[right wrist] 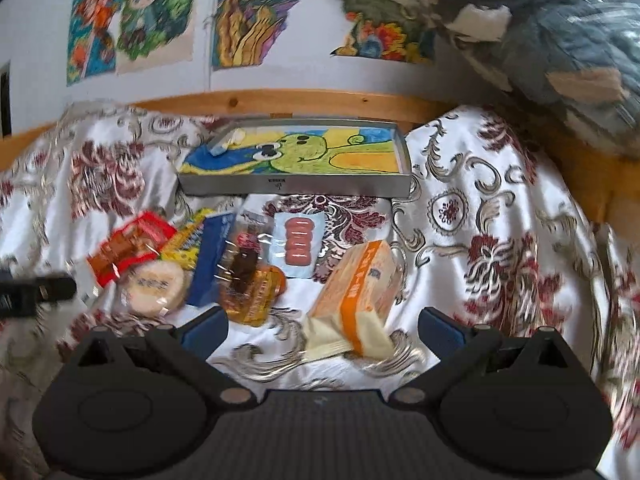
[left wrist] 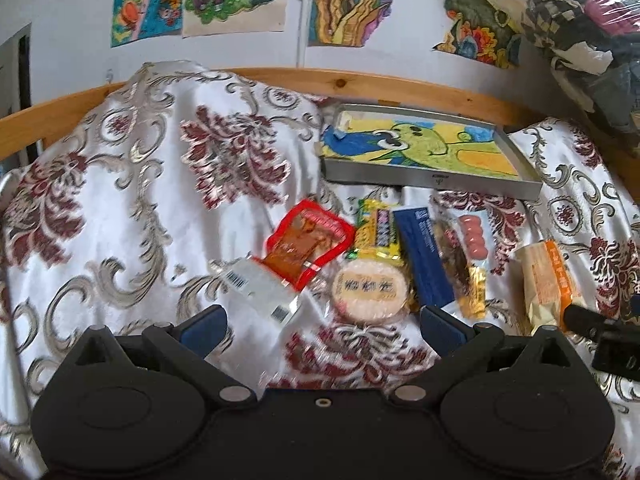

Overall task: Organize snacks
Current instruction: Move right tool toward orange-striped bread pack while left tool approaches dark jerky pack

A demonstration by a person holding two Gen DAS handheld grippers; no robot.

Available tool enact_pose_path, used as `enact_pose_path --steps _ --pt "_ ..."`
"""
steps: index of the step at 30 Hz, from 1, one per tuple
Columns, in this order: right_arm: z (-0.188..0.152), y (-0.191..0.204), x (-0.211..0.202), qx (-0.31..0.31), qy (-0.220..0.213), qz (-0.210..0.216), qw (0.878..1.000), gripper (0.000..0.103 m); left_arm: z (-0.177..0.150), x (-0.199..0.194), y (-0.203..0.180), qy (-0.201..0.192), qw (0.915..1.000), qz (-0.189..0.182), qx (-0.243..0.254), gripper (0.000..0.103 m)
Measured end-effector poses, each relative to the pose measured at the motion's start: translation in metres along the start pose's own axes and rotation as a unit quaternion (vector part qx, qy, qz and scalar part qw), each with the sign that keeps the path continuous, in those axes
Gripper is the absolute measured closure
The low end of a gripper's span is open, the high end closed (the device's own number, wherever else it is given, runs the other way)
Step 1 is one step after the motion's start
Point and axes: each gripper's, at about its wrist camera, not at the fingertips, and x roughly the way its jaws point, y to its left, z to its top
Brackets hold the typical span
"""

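Several snack packets lie in a cluster on a flowered cloth. Among them are a red pack (left wrist: 310, 242), a round rice cake (left wrist: 370, 290), a blue bar (left wrist: 426, 258), a sausage pack (left wrist: 472, 236) and an orange-banded pack (left wrist: 546, 282). Behind them stands a grey metal tray (left wrist: 430, 180) lined with a frog drawing. My left gripper (left wrist: 322, 326) hovers open just short of the rice cake, holding nothing. My right gripper (right wrist: 323, 326) is open above the near end of the orange-banded pack (right wrist: 354, 292). The same tray (right wrist: 296, 187) lies farther back.
A wooden rail (left wrist: 360, 84) runs behind the cloth, with drawings taped to the wall above it. A plastic-wrapped bundle of bedding (right wrist: 560, 40) is piled at the right. The other gripper's black tip shows at each view's edge (left wrist: 588, 318).
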Motion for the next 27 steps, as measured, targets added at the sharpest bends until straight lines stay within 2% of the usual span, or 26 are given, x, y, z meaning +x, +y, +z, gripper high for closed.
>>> enact_pose_path --steps 3,12,16,27 --pt "0.002 -0.006 0.014 -0.013 0.004 0.000 1.000 0.000 0.011 0.012 -0.007 -0.001 0.9999 -0.013 0.001 0.001" --pt "-0.001 -0.018 0.044 -0.003 0.008 -0.010 1.000 0.000 0.033 0.068 -0.040 0.014 0.9982 -0.051 0.028 0.001" --pt "0.001 -0.022 0.055 0.002 0.004 0.005 1.000 0.000 0.039 0.087 -0.055 0.018 0.9968 -0.067 0.040 0.001" --pt "-0.002 -0.027 0.083 0.023 0.022 0.014 0.999 0.002 0.048 0.127 -0.093 0.036 0.9861 -0.152 0.057 0.001"
